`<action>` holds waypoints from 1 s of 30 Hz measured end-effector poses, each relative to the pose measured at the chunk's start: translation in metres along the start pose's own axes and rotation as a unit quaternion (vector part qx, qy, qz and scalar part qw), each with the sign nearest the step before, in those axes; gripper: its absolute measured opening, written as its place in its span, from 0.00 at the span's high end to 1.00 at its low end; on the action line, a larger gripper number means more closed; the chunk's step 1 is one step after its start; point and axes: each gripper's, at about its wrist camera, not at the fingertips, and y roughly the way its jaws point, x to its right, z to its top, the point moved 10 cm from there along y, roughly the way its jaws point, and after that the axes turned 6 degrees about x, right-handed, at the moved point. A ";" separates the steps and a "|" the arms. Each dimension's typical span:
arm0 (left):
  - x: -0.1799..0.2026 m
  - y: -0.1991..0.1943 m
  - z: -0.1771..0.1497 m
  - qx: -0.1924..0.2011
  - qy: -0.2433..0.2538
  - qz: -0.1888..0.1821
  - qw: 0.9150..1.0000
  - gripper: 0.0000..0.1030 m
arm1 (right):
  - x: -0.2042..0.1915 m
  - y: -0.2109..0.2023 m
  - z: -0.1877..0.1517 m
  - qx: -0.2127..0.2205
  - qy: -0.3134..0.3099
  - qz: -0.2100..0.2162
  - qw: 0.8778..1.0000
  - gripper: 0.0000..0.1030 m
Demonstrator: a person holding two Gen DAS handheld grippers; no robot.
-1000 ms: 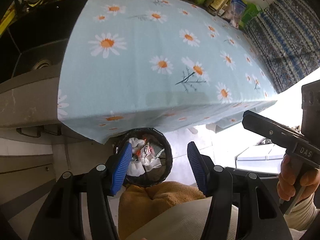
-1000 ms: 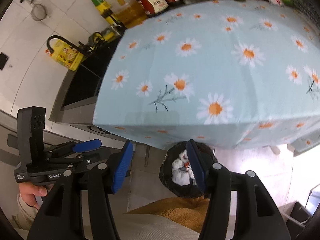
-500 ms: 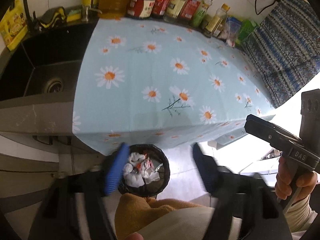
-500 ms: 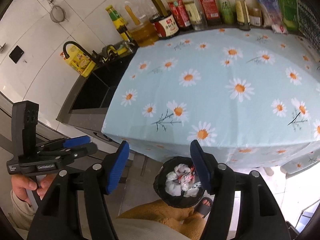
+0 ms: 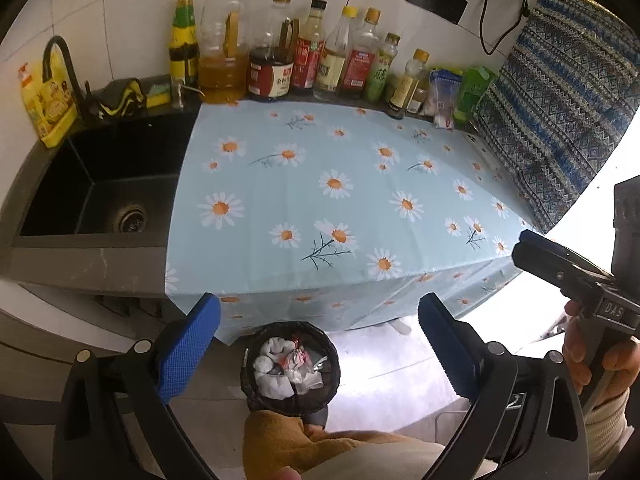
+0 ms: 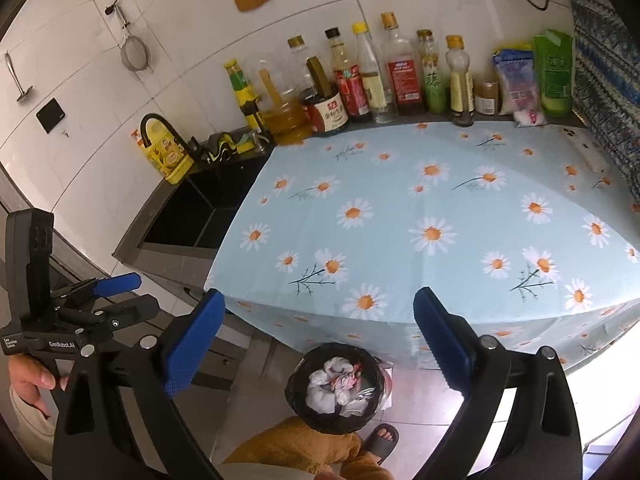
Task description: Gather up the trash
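A black trash bin (image 5: pixel 290 366) (image 6: pixel 335 386) stands on the floor below the counter's front edge, holding crumpled white and red trash (image 5: pixel 286 368) (image 6: pixel 340 384). My left gripper (image 5: pixel 320 344) hangs high above it, jaws opening wide with nothing between the blue pads. My right gripper (image 6: pixel 320 340) is likewise above the bin, its jaws opening and nothing between them. The counter's daisy-print blue cloth (image 5: pixel 340 200) (image 6: pixel 420 220) carries no loose trash that I can see. In each wrist view the other gripper shows at the picture's edge, held in a hand.
A row of sauce and oil bottles (image 5: pixel 304 68) (image 6: pixel 360 80) lines the back wall. A black sink (image 5: pixel 100 184) with a faucet lies left of the cloth. A patterned blue fabric (image 5: pixel 560 100) hangs at the right. A person's orange-trousered leg and sandal (image 6: pixel 380 438) stand by the bin.
Both grippers have risen away from the bin and tilted up, bringing the whole counter and bottles into view. Both pairs of jaws have spread much wider.
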 end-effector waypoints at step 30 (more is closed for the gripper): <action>0.019 -0.032 0.008 0.025 0.006 0.013 1.000 0.07 | -0.004 -0.048 0.010 0.038 -0.014 -0.011 0.999 0.05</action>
